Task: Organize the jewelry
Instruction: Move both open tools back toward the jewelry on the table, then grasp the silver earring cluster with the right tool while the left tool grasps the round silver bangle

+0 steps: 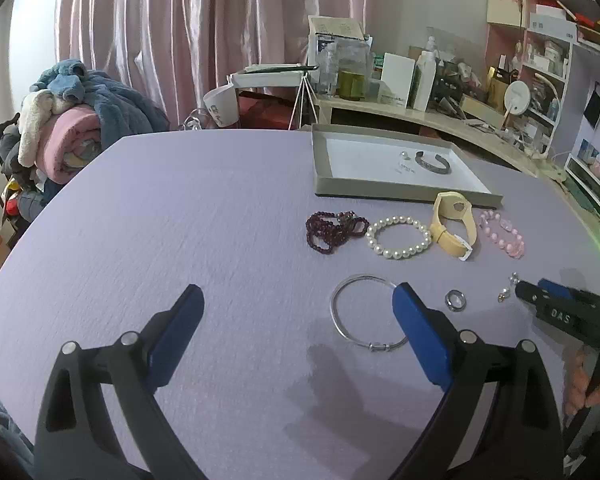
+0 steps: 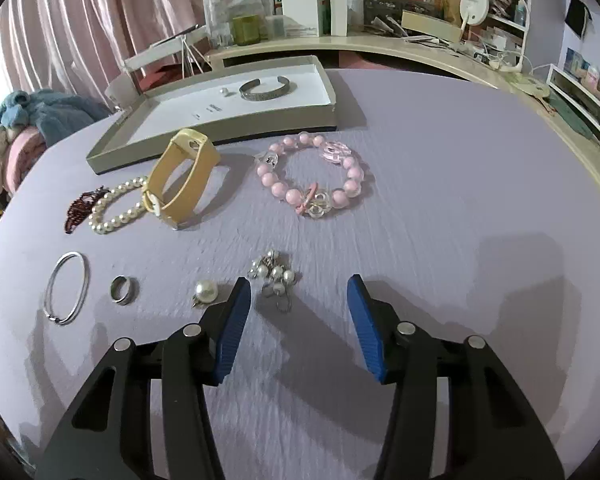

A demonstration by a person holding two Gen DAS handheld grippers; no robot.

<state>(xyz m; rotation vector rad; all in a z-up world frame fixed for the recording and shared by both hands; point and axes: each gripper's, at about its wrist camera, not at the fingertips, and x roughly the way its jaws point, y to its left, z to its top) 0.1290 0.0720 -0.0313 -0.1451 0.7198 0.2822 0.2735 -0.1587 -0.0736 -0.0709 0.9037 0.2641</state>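
Approaching the pearl earring cluster (image 2: 275,278): right gripper (image 2: 299,292) wide open and empty, cluster just ahead between its jaws. Centre it, lower to the table (image 2: 440,200), close gently, carry to the tray (image 2: 112,152). Left gripper (image 1: 296,300) open, empty, bangle (image 1: 366,312) by its right jaw.

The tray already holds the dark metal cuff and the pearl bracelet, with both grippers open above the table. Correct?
Not quite. The pearl bracelet lies on the table in front of the tray, as the right wrist view shows. The dark metal cuff is in the tray; the left gripper and right gripper are open.
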